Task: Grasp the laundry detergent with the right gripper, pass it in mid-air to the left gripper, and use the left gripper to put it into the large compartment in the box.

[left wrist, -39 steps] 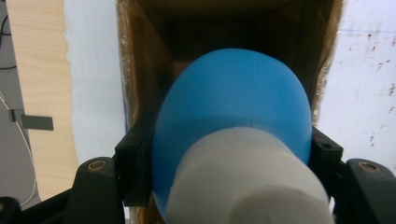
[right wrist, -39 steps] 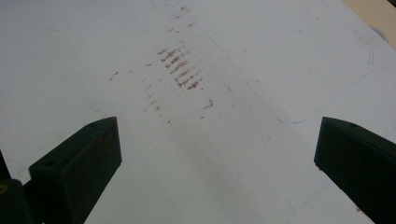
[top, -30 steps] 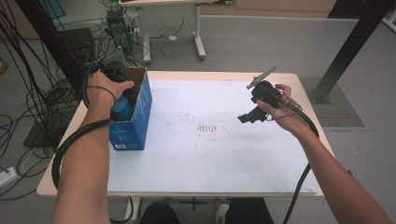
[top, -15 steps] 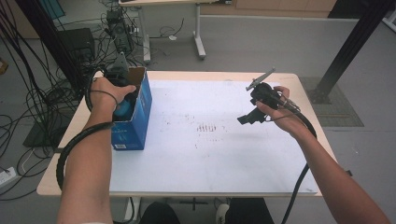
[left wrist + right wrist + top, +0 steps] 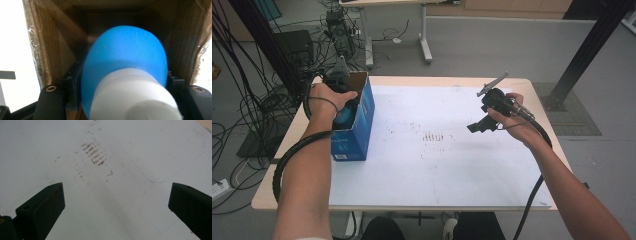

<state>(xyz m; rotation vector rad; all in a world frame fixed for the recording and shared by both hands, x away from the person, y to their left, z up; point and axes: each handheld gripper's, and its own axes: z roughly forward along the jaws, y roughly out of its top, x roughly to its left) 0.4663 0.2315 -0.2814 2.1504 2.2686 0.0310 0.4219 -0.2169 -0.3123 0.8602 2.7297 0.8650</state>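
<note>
A blue box [image 5: 354, 127] stands open-topped at the left side of the table [image 5: 412, 200], on the white sheet [image 5: 437, 165] that covers most of the top. The left hand [image 5: 329, 100] holds the left gripper [image 5: 343, 107] down in the mouth of the box. In the left gripper view its two black jaws sit close against either side of a blue bottle [image 5: 125, 57] with a white cap [image 5: 132, 97], inside the brown cardboard walls. The jaws look clamped on the bottle, though the blur makes actual contact hard to confirm. In the high view a patch of that blue shows in the box opening, just under the hand.

The right hand [image 5: 512, 125] holds the right gripper [image 5: 479, 125] above the right half of the sheet, well apart from the box, its cable [image 5: 537, 145] trailing back along the forearm toward the near edge. In the right gripper view the jaws stand wide apart with nothing between them, over bare sheet with a cluster of reddish marks [image 5: 93, 153] and a thin blue pen line [image 5: 155, 180].
</note>
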